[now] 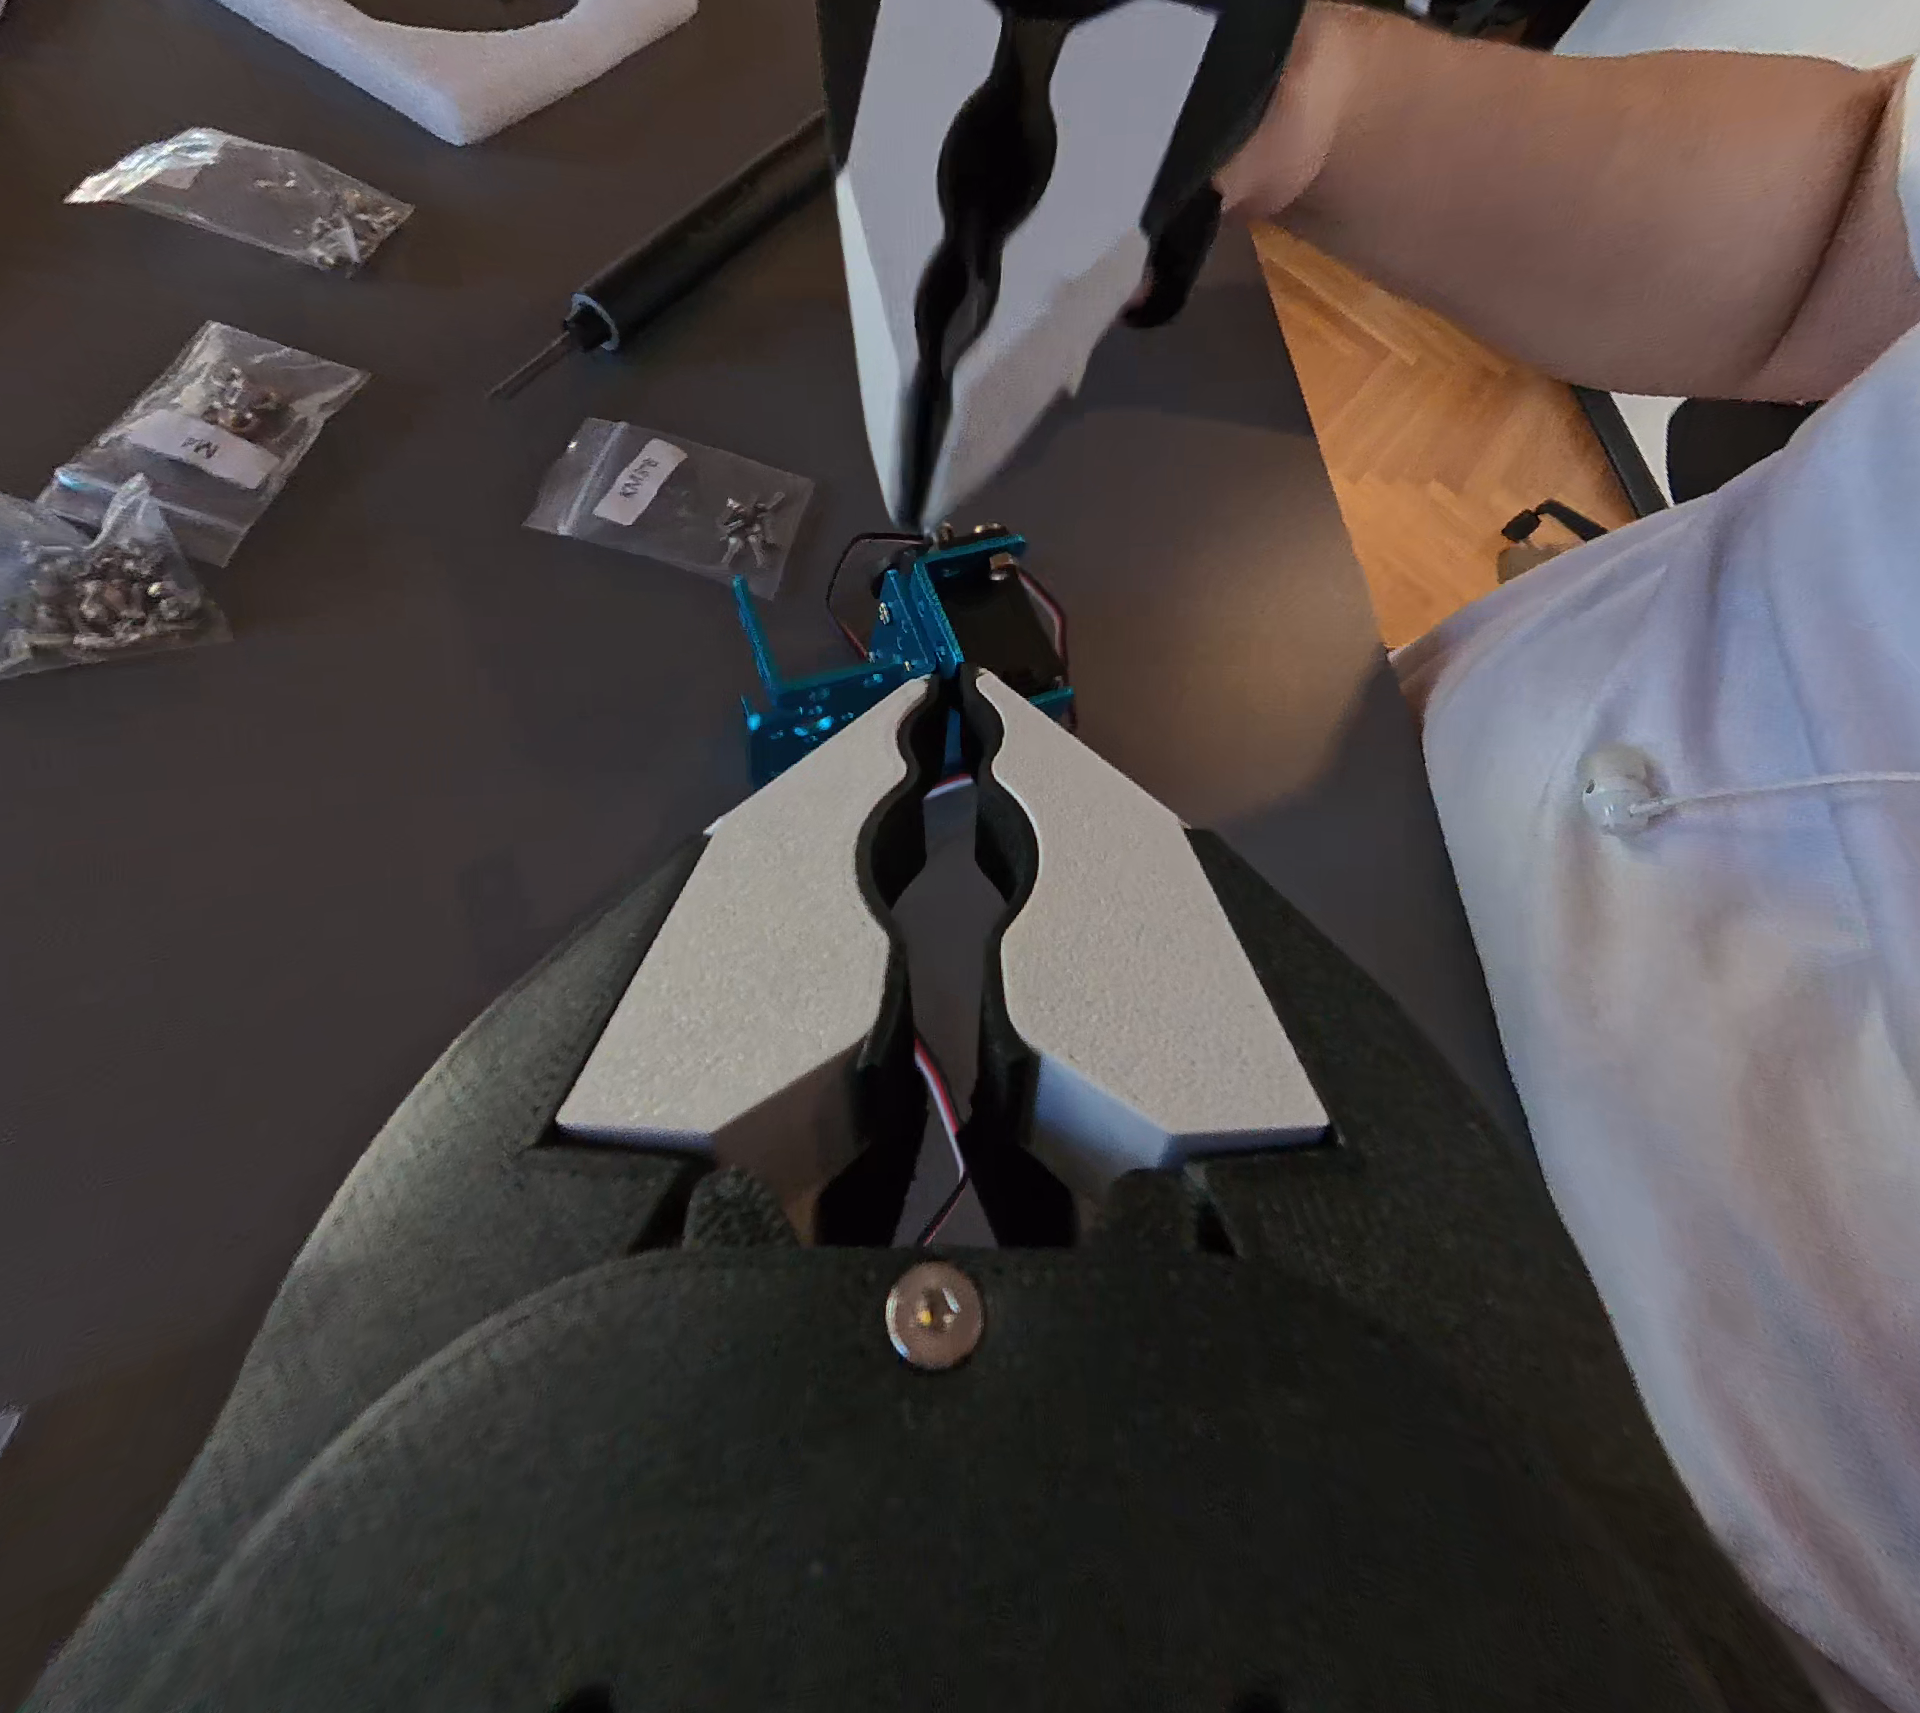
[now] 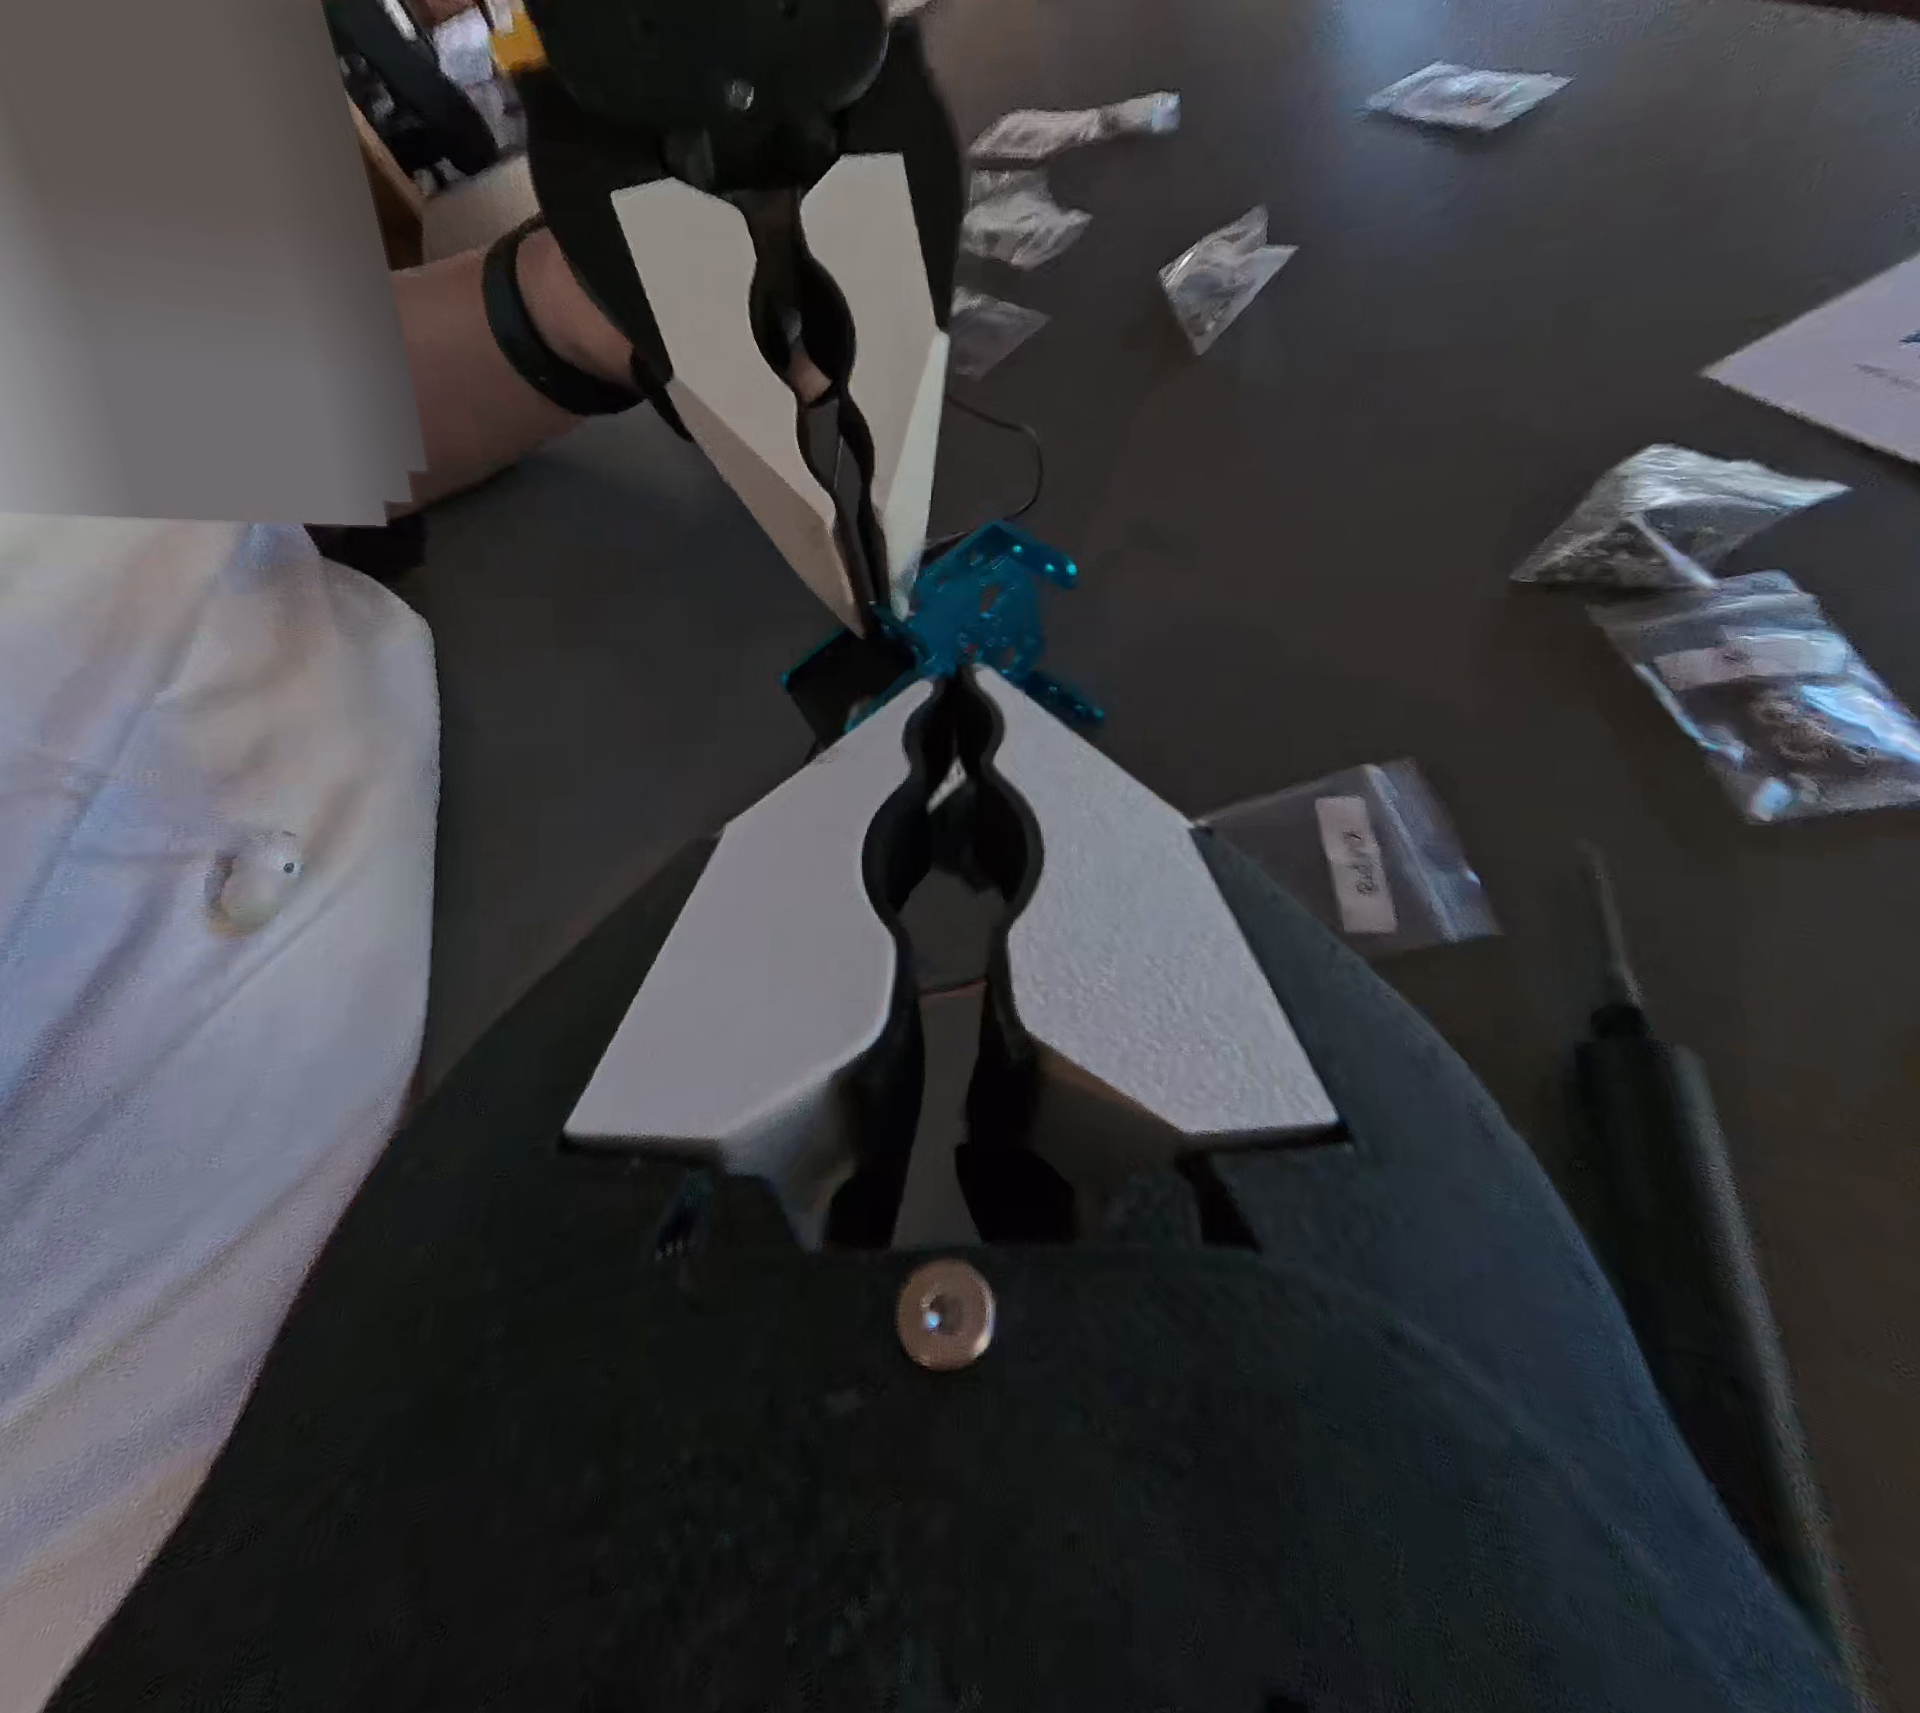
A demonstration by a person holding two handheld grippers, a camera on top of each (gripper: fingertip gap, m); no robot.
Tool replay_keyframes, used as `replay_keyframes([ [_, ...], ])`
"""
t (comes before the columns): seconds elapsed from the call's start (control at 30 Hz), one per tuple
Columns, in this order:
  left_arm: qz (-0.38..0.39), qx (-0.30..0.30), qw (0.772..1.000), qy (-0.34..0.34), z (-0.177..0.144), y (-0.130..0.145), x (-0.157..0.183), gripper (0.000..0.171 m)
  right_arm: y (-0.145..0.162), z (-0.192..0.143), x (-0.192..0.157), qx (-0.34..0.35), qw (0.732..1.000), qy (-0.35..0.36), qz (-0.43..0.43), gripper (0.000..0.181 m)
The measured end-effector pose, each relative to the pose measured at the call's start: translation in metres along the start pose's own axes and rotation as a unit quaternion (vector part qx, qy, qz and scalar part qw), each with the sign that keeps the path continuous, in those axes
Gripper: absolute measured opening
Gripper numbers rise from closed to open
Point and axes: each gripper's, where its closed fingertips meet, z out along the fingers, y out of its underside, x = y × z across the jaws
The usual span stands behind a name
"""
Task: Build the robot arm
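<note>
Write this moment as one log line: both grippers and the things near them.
left gripper: shut on blue bracket | right gripper: shut on same bracket | nearby: black screwdriver, screw bags, dark table

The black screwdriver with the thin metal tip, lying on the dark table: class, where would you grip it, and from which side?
Grip the black screwdriver across the middle of its thick round handle, coming from above with fingers either side. It lies flat and alone on the dark table, so its sides are free; the thin metal tip looks too slender to hold.
</note>
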Motion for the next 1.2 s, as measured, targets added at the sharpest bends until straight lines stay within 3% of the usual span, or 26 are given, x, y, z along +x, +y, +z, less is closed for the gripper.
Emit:
replay_keyframes([
  [0.07, -0.001, -0.004, 1.0, -0.004, 0.001, -0.001, 0.0, 0.001, 0.0, 0.004, 0.0, -0.012, 1.0, 0.016, -0.019, 0.0],
  [0.2, -0.028, 0.005, 1.0, -0.007, 0.002, -0.002, 0.0, 0.001, -0.005, -0.019, 0.029, 0.013, 0.994, 0.092, 0.048, 0.0],
  [0.3, -0.031, 0.003, 0.999, -0.018, 0.001, -0.002, -0.001, 0.001, -0.004, -0.019, 0.014, 0.021, 0.994, 0.075, 0.078, 0.011],
  [0.4, -0.023, -0.001, 0.999, -0.026, 0.001, -0.003, -0.002, 0.001, 0.0, -0.016, 0.007, 0.023, 0.992, 0.062, 0.107, 0.0],
  [0.53, -0.05, 0.007, 0.998, -0.03, -0.001, -0.006, -0.004, 0.0, -0.004, -0.009, -0.002, 0.027, 0.983, 0.06, 0.172, 0.017],
  [0.7, -0.075, 0.007, 0.996, -0.046, -0.002, -0.008, -0.007, 0.0, -0.006, -0.012, 0.002, -0.003, 0.979, 0.179, 0.096, 0.009],
  [0.87, -0.124, 0.004, 0.991, -0.046, -0.003, -0.012, -0.009, 0.0, -0.003, -0.019, 0.006, -0.005, 0.983, 0.173, 0.067, 0.006],
  [0.97, -0.149, 0.001, 0.987, -0.05, -0.003, -0.014, -0.011, 0.0, 0.002, -0.018, 0.004, -0.006, 0.984, 0.174, 0.038, 0.024],
  [1.2, -0.164, -0.008, 0.985, -0.048, -0.003, -0.013, -0.009, 0.0, 0.003, -0.014, 0.006, 0.033, 0.986, 0.152, 0.059, 0.01],
])
